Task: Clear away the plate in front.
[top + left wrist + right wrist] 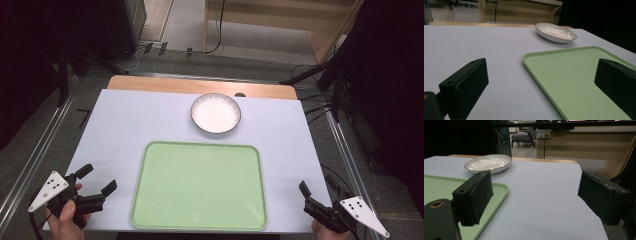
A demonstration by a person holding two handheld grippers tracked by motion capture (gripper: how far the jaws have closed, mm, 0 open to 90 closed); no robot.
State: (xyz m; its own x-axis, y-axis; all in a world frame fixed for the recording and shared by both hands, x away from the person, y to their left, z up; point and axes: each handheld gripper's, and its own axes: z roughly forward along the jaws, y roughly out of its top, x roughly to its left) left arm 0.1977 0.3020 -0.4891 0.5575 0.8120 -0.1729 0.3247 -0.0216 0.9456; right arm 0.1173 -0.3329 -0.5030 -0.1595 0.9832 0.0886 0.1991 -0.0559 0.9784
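Both grippers are hovering at the near edge of the table, one at each side of the green tray (pixel 200 186), and neither is holding anything. At the near left corner, the left gripper (pixel 97 179) is sitting in the person's left hand (pixel 64 220) with its jaws spread wide and nothing between them; its gripper view (pixel 541 82) is looking across the tray's near left corner, one jaw over the white table cover (pixel 474 45) and the other over the tray's green floor (pixel 574 75). At the near right corner, the right gripper (pixel 320 192) is resting in the person's right hand (pixel 322 231), jaws likewise parted and empty; in its own view (pixel 535 195) the left jaw is overlapping the tray's right rim (pixel 501 190) while the right jaw is hanging past the table's edge.

Lying flat and bare in the near middle of the cover, the tray is well apart from both sets of jaws. Just beyond its far edge, a little right of centre, a white bowl (pixel 216 113) with a dark rim is standing upright, near the tray but not touching it. In the left gripper view the bowl (pixel 555 32) is showing past the tray's far corner, and in the right gripper view it (pixel 488 163) is sitting behind the left jaw.

Farther out, a wooden table edge (pixel 200 86) is peeking from under the cover at the far side, and cables (pixel 220 30) are trailing over the floor beyond.
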